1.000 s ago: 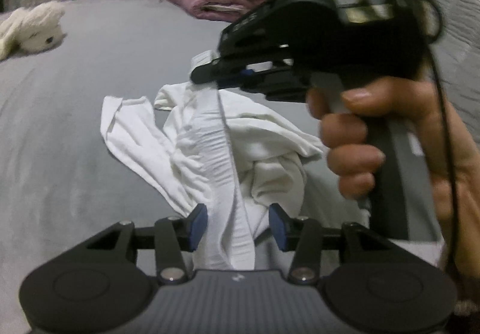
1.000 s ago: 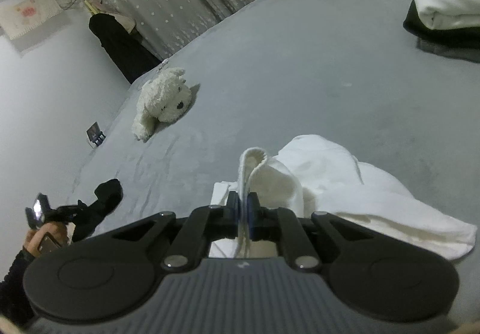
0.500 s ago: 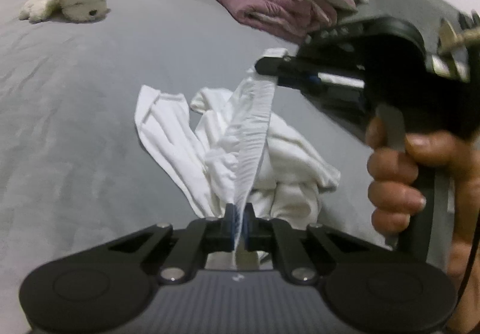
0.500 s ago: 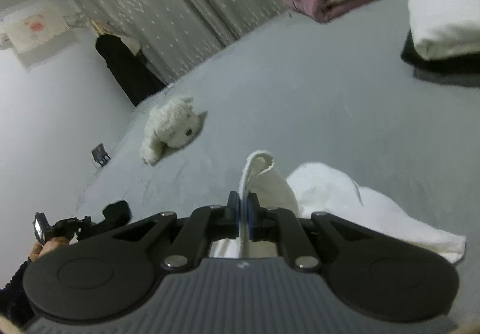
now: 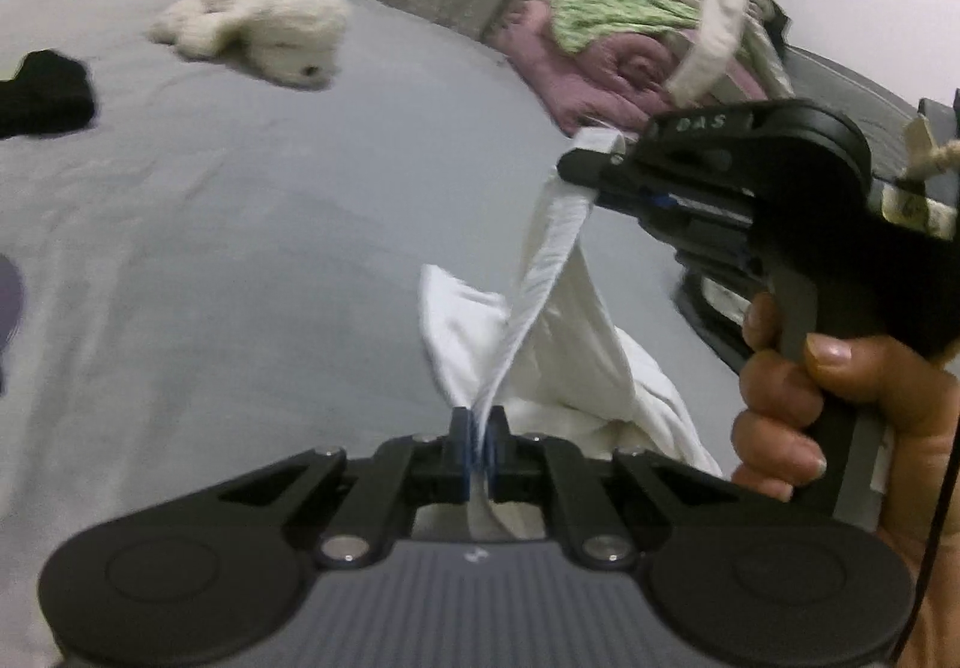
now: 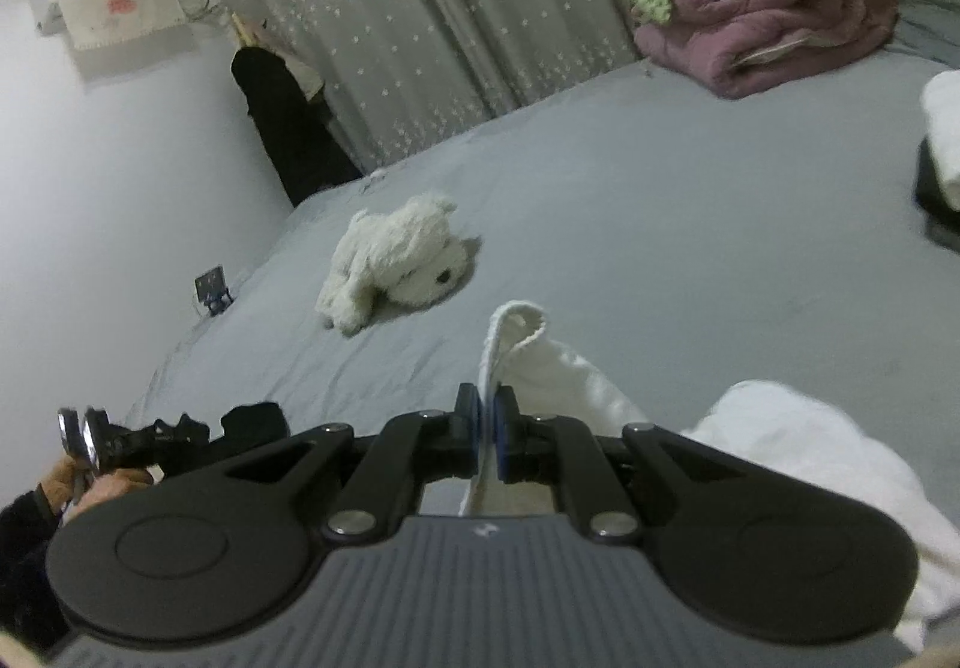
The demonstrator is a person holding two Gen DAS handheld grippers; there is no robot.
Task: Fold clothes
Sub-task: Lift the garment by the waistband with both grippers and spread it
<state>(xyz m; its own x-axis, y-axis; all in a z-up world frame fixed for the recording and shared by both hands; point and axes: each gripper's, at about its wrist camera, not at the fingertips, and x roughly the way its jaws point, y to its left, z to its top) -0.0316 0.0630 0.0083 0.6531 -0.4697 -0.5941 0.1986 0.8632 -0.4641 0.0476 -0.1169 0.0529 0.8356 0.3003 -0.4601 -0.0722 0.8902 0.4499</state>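
Above the grey bed (image 5: 252, 248), your left gripper (image 5: 478, 443) pinches the ribbed band of the white garment (image 5: 558, 344), and your right gripper (image 6: 487, 428) clamps the same band further along, so it stretches between them. Its loose cloth hangs to the bed. Beyond it on the bed lies a white plush dog (image 6: 396, 260).
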